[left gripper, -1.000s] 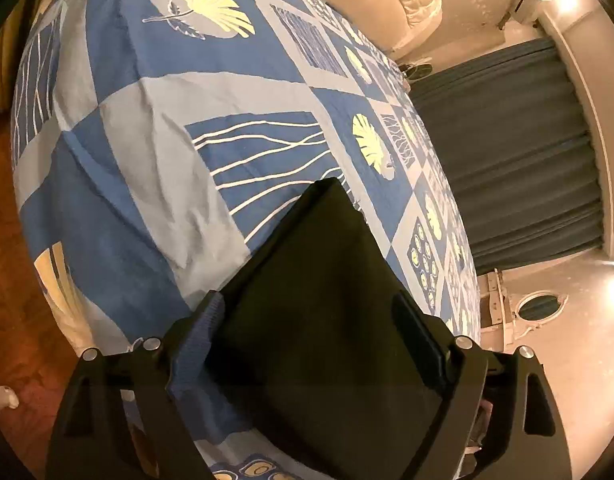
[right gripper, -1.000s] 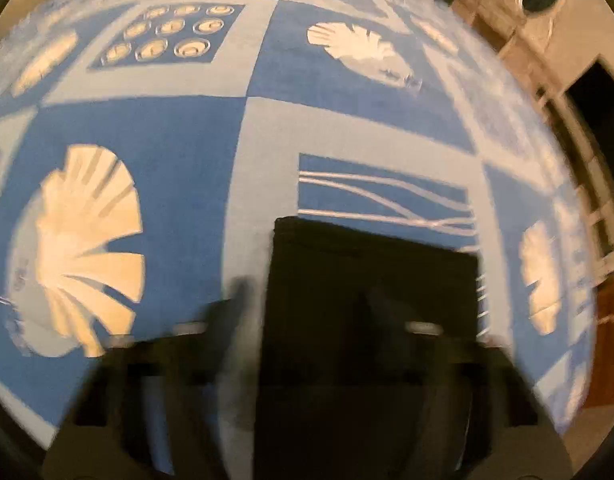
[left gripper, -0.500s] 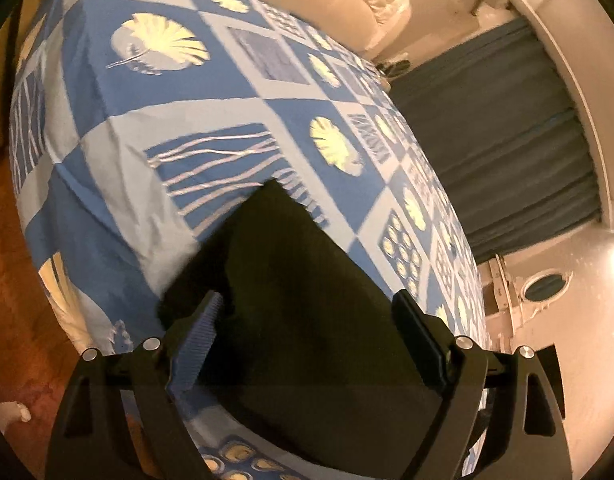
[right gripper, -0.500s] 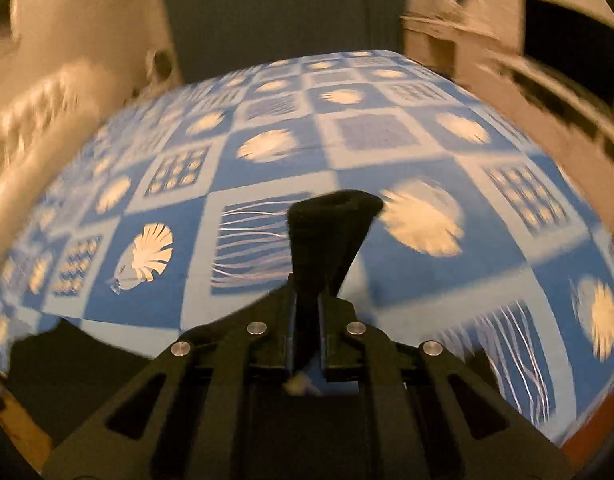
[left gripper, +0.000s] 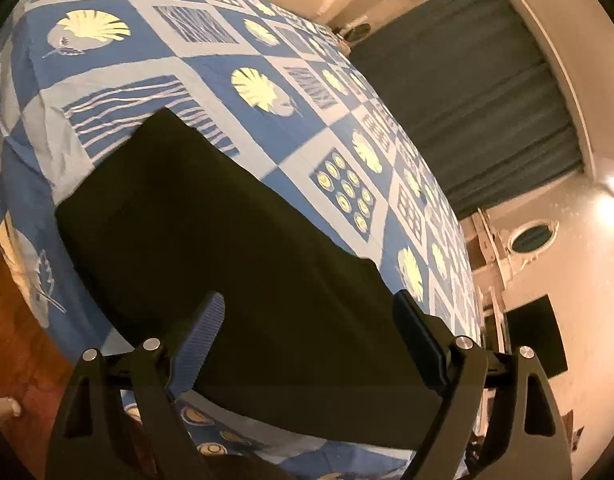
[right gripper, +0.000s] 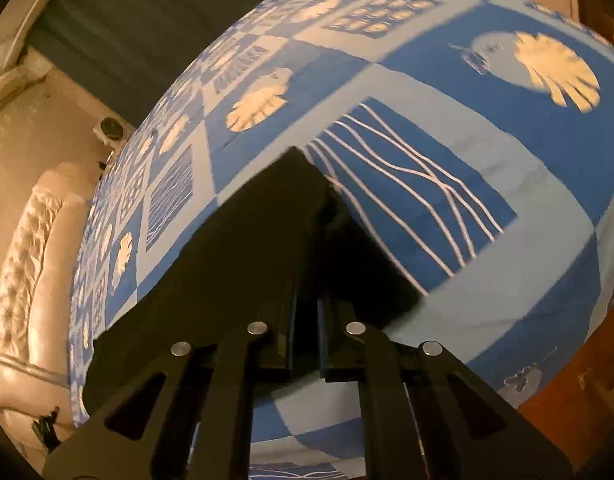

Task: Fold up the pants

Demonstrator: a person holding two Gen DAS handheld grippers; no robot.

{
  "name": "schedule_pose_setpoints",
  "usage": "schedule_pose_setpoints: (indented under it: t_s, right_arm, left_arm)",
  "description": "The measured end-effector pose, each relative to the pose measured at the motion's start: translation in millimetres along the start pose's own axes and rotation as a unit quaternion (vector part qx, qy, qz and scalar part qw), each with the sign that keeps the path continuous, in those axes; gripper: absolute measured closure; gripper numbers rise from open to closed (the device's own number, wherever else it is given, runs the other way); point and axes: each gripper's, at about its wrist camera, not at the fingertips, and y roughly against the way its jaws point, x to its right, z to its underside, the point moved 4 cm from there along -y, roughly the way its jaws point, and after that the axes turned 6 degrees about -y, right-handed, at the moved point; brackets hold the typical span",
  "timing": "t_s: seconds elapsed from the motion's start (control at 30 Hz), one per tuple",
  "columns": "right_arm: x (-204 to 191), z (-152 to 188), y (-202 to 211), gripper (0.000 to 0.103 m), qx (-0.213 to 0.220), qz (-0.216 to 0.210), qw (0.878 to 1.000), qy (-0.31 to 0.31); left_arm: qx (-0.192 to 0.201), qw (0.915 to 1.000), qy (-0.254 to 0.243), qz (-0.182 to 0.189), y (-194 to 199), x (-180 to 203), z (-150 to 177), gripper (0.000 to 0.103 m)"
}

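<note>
The black pants point(left gripper: 235, 248) lie folded flat on the blue patterned bed cover point(left gripper: 299, 128). My left gripper point(left gripper: 307, 320) is open and hovers just above the near part of the pants, its blue-ribbed fingers point(left gripper: 203, 328) apart. In the right wrist view the pants point(right gripper: 243, 256) stretch away in a dark wedge. My right gripper point(right gripper: 307, 272) is shut on an edge of the pants and holds the cloth between its jaws.
The bed cover point(right gripper: 487, 128) fills most of both views. A cream tufted headboard point(right gripper: 23, 264) lies at the left. Dark curtains point(left gripper: 479, 92) hang beyond the bed. Wooden floor point(left gripper: 15, 352) shows past the bed's edge.
My right gripper closed on the pants' edge and swung round with it. My left gripper drew back and rose, so more of the flat pants shows.
</note>
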Motion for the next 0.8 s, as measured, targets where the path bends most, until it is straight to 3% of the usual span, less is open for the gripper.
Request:
schedule_pose_setpoints:
  t_s: [0.13,0.3,0.47,0.6,0.8]
  right_arm:
    - [9.7,3.2,1.8,0.097,-0.004,-0.015,0.999,-0.036]
    - [-3.8,-2.4,18.6,0.097,0.018,-0.031,0.999,-0.027]
    - [11.8,4.5,1.4,0.097,-0.004,0.001,1.0,-0.031]
    - [19.0,6.8,-2.7,0.097,-0.013,-0.005,0.999,-0.042]
    - [19.0,4.9,-2.6,0.097,-0.014,-0.014,0.999,-0.044]
  left_arm:
    - [0.005,0.9997,-0.025,-0.003,3.1,7.6,1.9,0.019]
    - [-0.009,0.9997,-0.019,0.016,-0.3,10.4,6.8,0.019]
    - [-0.051,0.997,-0.012,0.058,-9.1,40.7,25.4,0.019]
    - [-0.129,0.9831,0.0,0.13,-30.5,92.3,74.4,0.019]
    - [-0.245,0.9424,0.027,0.226,-83.0,178.6,176.4,0.019]
